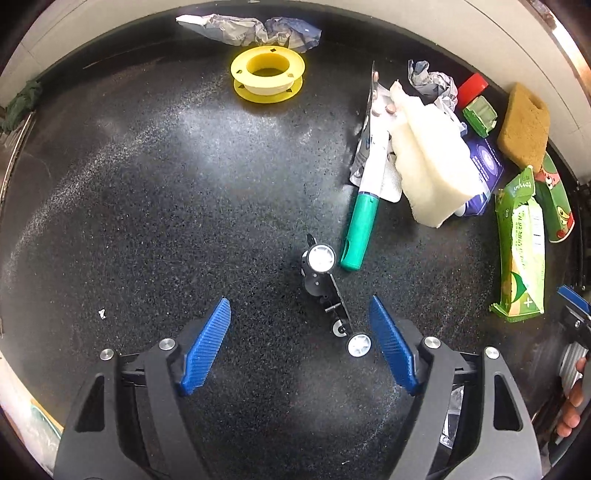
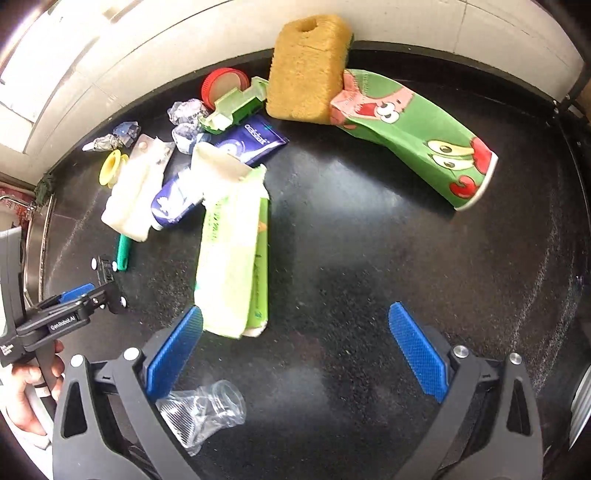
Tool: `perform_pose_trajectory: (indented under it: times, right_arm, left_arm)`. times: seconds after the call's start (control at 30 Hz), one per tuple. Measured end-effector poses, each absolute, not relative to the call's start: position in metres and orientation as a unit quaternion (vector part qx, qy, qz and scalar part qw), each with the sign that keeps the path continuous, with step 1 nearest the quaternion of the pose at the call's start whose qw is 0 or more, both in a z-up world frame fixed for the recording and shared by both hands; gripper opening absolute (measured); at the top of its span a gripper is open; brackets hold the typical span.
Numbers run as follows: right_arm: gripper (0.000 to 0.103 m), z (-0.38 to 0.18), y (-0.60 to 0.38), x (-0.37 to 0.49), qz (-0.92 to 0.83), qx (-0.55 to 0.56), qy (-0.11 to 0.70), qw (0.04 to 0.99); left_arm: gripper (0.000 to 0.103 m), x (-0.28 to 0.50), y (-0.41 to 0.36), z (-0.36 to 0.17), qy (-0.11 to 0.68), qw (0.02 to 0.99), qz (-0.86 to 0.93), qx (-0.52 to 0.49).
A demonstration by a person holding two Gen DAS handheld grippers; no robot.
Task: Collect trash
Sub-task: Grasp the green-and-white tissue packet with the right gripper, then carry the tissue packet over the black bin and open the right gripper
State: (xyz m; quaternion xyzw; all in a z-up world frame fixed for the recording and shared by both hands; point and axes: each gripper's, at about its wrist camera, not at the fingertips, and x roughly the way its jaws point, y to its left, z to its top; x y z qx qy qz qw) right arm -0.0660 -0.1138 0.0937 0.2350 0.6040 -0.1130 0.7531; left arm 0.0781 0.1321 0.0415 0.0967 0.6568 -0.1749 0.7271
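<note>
Trash lies scattered on a black speckled counter [image 1: 147, 184]. My left gripper [image 1: 299, 343] is open and empty, low over the counter; a small black part with white wheels [image 1: 327, 288] lies between its fingertips and just ahead. A green-and-white pen [image 1: 364, 214], white foam [image 1: 432, 162] and a yellow spool [image 1: 267, 74] lie beyond. My right gripper [image 2: 295, 350] is open and empty. A green wipes packet [image 2: 232, 266] lies by its left fingertip [image 2: 173, 354]. A green cartoon paper cup [image 2: 417, 133] lies flattened ahead. A crushed clear plastic cup [image 2: 203, 410] lies under the left finger.
A brown sponge [image 2: 306, 70], red cap [image 2: 221, 83], green toy piece [image 2: 236, 105], blue pouch [image 2: 251, 142] and crumpled wrappers [image 1: 251, 31] lie along the white back wall [image 2: 110, 55]. A metal sink [image 2: 35, 240] lies at the left. The left gripper shows in the right wrist view [image 2: 79, 295].
</note>
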Motion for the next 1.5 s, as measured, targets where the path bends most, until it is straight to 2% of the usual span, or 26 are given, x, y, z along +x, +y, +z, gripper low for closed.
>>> perform_pose_trajectory:
  times: [0.13, 0.17, 0.2, 0.27, 0.3, 0.33, 0.63, 0.97, 1.2, 1.5]
  right_arm:
    - [0.098, 0.089, -0.109, -0.037, -0.091, 0.252, 0.606, 0.749]
    - [0.098, 0.085, -0.104, -0.03, -0.09, 0.237, 0.612, 0.75]
    - [0.096, 0.079, -0.099, -0.023, -0.084, 0.22, 0.617, 0.751]
    - [0.064, 0.068, -0.09, -0.018, -0.072, 0.205, 0.626, 0.749]
    - [0.043, 0.061, -0.088, -0.016, -0.063, 0.213, 0.633, 0.741]
    - [0.044, 0.056, -0.089, -0.016, -0.062, 0.227, 0.634, 0.737]
    - [0.043, 0.093, -0.124, -0.047, -0.114, 0.235, 0.576, 0.775]
    - [0.043, 0.119, -0.117, -0.069, -0.125, 0.218, 0.559, 0.791]
    - [0.043, 0.134, -0.01, -0.005, -0.019, 0.145, 0.565, 0.812]
    - [0.043, 0.14, 0.219, 0.06, 0.184, 0.047, 0.582, 0.791]
  left_arm:
    - [0.076, 0.1, 0.113, 0.046, 0.653, 0.731, -0.171, 0.103]
    - [0.071, 0.101, 0.111, 0.045, 0.652, 0.73, -0.172, 0.109]
    - [0.062, 0.102, 0.108, 0.041, 0.653, 0.728, -0.172, 0.116]
    - [0.031, 0.102, 0.103, 0.04, 0.638, 0.739, -0.165, 0.14]
    - [0.023, 0.103, 0.103, 0.041, 0.634, 0.741, -0.167, 0.149]
    - [0.016, 0.097, 0.107, 0.042, 0.636, 0.739, -0.17, 0.146]
    - [0.016, 0.083, 0.169, 0.049, 0.636, 0.746, -0.144, 0.138]
    - [0.016, 0.049, 0.275, 0.113, 0.599, 0.792, -0.084, 0.079]
    - [0.016, 0.001, 0.384, 0.125, 0.6, 0.8, 0.005, 0.025]
    - [0.016, -0.109, 0.534, 0.119, 0.611, 0.769, 0.162, -0.092]
